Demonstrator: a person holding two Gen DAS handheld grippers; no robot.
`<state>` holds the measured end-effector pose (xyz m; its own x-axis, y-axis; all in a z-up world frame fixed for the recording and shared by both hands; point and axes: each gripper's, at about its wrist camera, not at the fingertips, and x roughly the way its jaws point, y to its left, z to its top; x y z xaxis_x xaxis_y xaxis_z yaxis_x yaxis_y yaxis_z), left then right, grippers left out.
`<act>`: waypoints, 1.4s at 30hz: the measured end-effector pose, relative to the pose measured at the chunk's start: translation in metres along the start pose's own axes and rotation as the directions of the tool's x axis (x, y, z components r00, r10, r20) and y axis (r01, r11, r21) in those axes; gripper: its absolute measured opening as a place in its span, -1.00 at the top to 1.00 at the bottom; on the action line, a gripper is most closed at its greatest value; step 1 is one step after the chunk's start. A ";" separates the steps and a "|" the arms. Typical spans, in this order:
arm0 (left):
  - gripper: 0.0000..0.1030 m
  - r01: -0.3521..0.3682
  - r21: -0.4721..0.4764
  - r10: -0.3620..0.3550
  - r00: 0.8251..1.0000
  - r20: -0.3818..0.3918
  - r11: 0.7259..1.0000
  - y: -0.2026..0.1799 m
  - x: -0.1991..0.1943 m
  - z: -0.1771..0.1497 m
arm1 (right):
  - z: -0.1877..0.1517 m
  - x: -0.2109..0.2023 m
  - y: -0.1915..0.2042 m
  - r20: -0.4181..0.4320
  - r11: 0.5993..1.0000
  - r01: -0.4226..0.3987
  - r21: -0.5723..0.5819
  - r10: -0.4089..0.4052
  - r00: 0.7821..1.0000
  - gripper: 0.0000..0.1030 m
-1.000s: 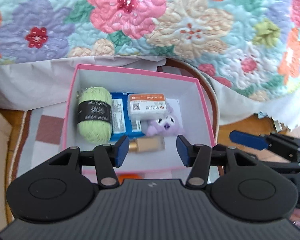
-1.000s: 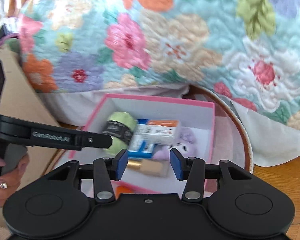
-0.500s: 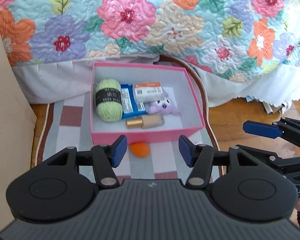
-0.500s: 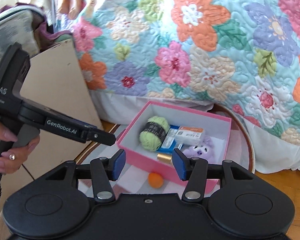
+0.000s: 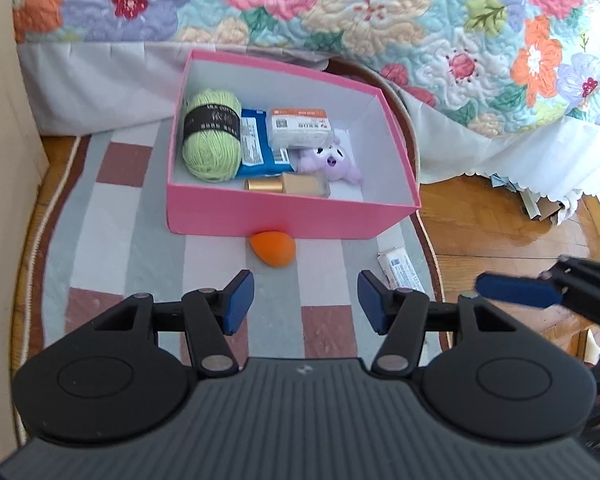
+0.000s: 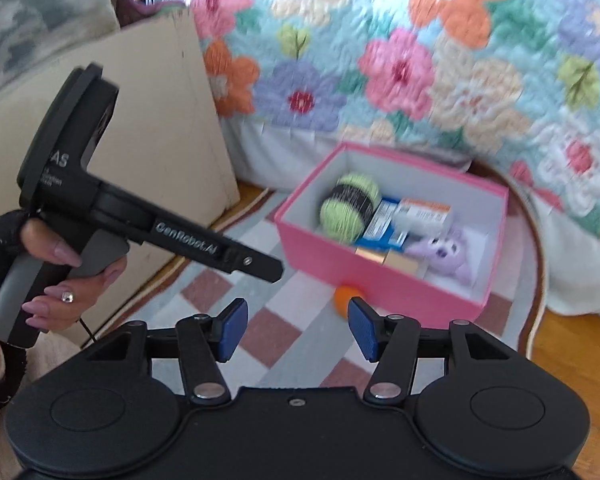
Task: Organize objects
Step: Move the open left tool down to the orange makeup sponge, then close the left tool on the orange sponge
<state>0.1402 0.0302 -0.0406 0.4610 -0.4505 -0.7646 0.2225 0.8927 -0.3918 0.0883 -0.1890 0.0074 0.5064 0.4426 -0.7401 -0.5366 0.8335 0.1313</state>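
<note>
**Pink box full of things, both grippers empty**

Left wrist view: The left gripper [image 5: 306,300] hangs over the striped rug [image 5: 112,240]. Its blue pads [image 5: 239,302] are wide apart and hold nothing. Farther away sits the pink box [image 5: 284,216] on the rug. Inside the box, on the left, lies a ball of green yarn [image 5: 211,136] with a black band. Right beside it is a blue packet [image 5: 260,148]. A white packet [image 5: 300,128] with an orange stripe rests partly on the blue one. A purple toy [image 5: 332,160] lies to the right of them. A gold bottle [image 5: 288,186] lies against the near wall of the box. An orange sponge [image 5: 273,248] sits on the rug, just outside the near wall. A small white pack [image 5: 400,270] lies on the rug to the right. Behind the box hangs a flowery quilt [image 5: 360,8]. The tip of the right gripper [image 5: 518,290] shows at the right edge.

Right wrist view: This picture is a bit blurry. The right gripper [image 6: 296,328] has its pads [image 6: 362,330] apart and holds nothing. The left gripper [image 6: 260,266] shows on the left, held by a hand [image 6: 60,276]. The pink box [image 6: 380,280] is far and to the right, with the yarn [image 6: 348,208] and purple toy [image 6: 444,254] inside. The orange sponge [image 6: 343,295] peeks out by the near wall. A tan board [image 6: 152,120] stands on the left.
</note>
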 end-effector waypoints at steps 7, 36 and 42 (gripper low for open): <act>-0.07 0.016 -0.044 -0.016 1.000 -0.008 0.999 0.020 0.038 -0.009 | -0.010 0.057 -0.013 -0.033 1.000 -0.017 0.021 0.018 0.999 -0.18; -0.05 0.079 -0.158 -0.080 0.997 0.001 0.984 0.063 0.152 -0.022 | -0.040 0.211 -0.059 -0.003 0.995 0.098 -0.011 -0.098 0.995 -0.15; -0.04 0.098 -0.171 -0.098 0.995 0.007 0.980 0.064 0.152 -0.023 | -0.042 0.209 -0.052 0.017 0.994 0.102 -0.032 -0.102 0.995 0.15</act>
<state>0.2046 0.0183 -0.1935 0.4430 -0.5360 -0.7187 0.1168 0.8293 -0.5465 0.1935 -0.1541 -0.1817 0.5698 0.3612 -0.7382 -0.5036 0.8633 0.0337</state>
